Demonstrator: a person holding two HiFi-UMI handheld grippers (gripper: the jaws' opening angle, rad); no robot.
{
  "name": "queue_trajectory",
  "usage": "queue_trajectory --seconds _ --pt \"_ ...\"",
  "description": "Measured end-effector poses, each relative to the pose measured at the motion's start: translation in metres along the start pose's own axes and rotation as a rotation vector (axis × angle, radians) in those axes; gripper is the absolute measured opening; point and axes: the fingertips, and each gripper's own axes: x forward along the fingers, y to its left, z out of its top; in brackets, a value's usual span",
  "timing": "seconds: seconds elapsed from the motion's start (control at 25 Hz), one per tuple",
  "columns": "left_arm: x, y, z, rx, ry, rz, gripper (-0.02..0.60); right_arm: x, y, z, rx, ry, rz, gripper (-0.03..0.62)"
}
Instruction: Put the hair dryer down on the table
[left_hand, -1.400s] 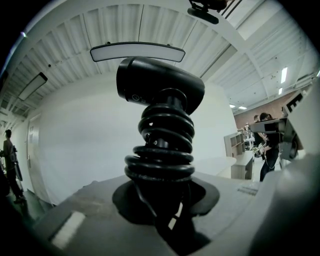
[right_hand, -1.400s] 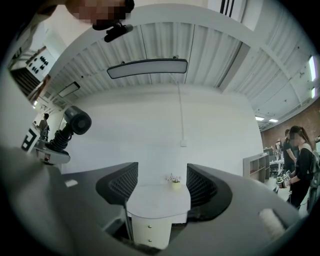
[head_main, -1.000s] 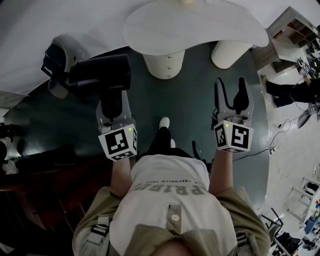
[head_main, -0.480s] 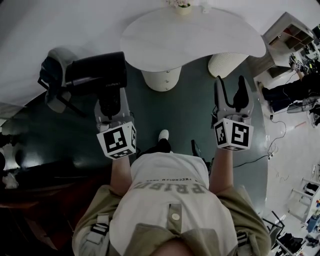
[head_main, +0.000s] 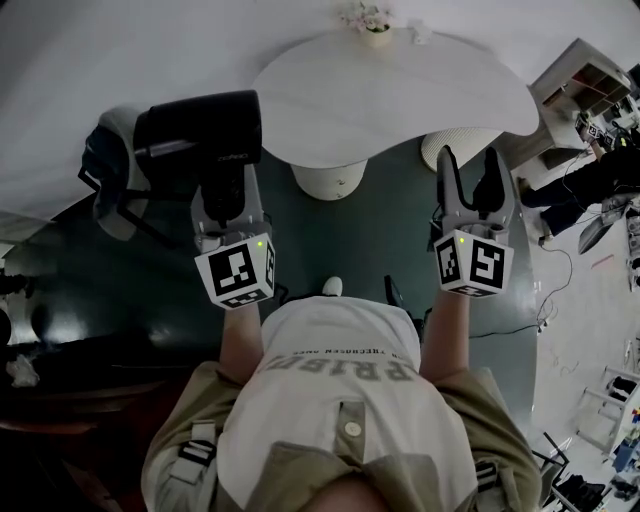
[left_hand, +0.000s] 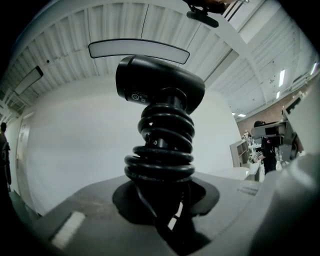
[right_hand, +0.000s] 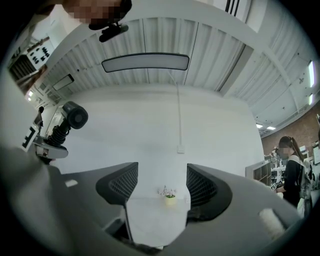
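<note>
Left fingers (left_hand: 75, 210) clamp the hair dryer (head_main: 200, 130) by its cord-wrapped handle; right fingers (head_main: 447, 185) stand wide apart, empty. I judge this the carry step: next, reach the white table (head_main: 400, 90) ahead of them and lower it.

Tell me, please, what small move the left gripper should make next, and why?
Probably carry the hair dryer forward and rightward over the table. The left gripper holds it by the cord-wrapped handle, in the air beside the tabletop, not above it; the right gripper is open and empty.
</note>
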Motion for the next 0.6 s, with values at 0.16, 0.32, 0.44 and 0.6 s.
queue_trajectory --seconds 0.16,0.32,0.44,0.6 --pt "0.018 0.009 -0.004 0.002 0.002 -0.011 0.121 0.015 0.005 -0.006 -0.004 0.006 -0.010 0.293" --pt "0.029 0.010 -0.014 -0.007 0.023 -0.021 0.120 0.022 0.007 -0.019 -0.017 0.048 -0.009 0.293" --pt "0.033 0.006 -0.024 -0.010 0.047 -0.037 0.120 0.021 0.001 -0.031 -0.014 0.080 -0.025 0.293" --pt "0.038 0.000 -0.036 -0.009 0.075 -0.053 0.120 0.020 -0.004 -0.045 -0.011 0.113 -0.041 0.293"
